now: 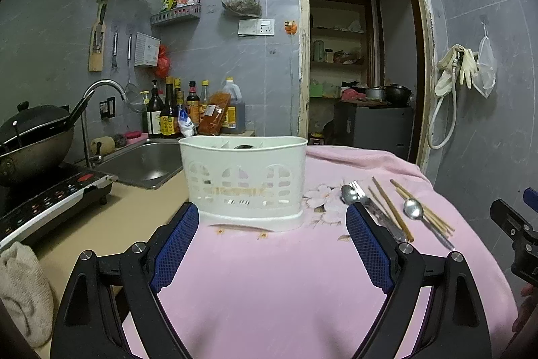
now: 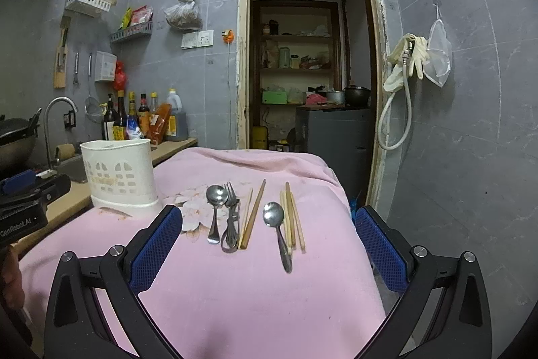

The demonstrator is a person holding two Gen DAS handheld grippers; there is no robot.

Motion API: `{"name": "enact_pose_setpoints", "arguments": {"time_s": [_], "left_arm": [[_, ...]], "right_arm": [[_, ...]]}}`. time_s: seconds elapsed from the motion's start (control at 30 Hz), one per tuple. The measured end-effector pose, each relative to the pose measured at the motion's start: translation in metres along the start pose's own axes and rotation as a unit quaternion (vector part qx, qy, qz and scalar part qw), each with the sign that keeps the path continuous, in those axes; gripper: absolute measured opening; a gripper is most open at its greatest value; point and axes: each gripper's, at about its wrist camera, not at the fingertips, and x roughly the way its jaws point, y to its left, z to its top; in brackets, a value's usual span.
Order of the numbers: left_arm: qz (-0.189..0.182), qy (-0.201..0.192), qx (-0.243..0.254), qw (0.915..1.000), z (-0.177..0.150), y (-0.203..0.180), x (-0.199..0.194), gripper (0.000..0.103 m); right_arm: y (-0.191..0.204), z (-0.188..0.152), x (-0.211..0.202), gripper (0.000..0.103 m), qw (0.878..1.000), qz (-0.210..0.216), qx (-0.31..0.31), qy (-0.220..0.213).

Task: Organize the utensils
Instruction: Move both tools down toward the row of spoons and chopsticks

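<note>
Utensils [image 2: 255, 217] lie fully visible only from the right; both tools [image 1: 272, 244] [image 2: 269, 248] gape, released.

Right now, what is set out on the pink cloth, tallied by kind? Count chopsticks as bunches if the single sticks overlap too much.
Spoons: 2
Fork: 1 (its handle lies in a tangle, so a second piece cannot be ruled out)
Chopstick bunches: 2
White holder: 1
Total: 6

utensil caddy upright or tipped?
Upright: the white caddy stands on its base on the pink cloth, rim level, opening facing up.
</note>
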Motion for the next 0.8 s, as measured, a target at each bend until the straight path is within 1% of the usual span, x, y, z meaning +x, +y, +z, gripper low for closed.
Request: {"name": "enact_pose_setpoints", "arguments": {"time_s": [0.13, 0.23, 0.43, 0.5, 0.6, 0.67, 0.8], "left_arm": [[-0.005, -0.001, 0.003, 1.0000, 0.009, -0.006, 0.006, 0.086], [-0.017, 0.001, 0.005, 0.9999, 0.016, -0.011, 0.014, 0.086], [-0.064, 0.022, 0.010, 0.9976, 0.029, -0.029, 0.039, 0.086], [-0.086, 0.037, 0.012, 0.9955, 0.032, -0.037, 0.052, 0.086], [-0.110, 0.065, 0.021, 0.9915, 0.034, -0.050, 0.069, 0.086], [-0.124, 0.080, 0.026, 0.9887, 0.035, -0.058, 0.081, 0.086], [-0.140, 0.113, 0.043, 0.9827, 0.039, -0.075, 0.109, 0.086]], "right_arm": [[-0.004, 0.006, 0.007, 0.103, 1.000, 0.003, -0.007, 0.002], [-0.011, 0.013, 0.019, 0.103, 1.000, 0.012, -0.015, 0.007], [-0.029, 0.028, 0.044, 0.103, 0.999, 0.041, -0.026, 0.023], [-0.034, 0.031, 0.052, 0.103, 0.998, 0.044, -0.031, 0.030], [-0.045, 0.036, 0.070, 0.103, 0.996, 0.054, -0.035, 0.056], [-0.053, 0.038, 0.083, 0.103, 0.995, 0.054, -0.035, 0.077], [-0.064, 0.041, 0.108, 0.103, 0.991, 0.071, -0.054, 0.104]]}}
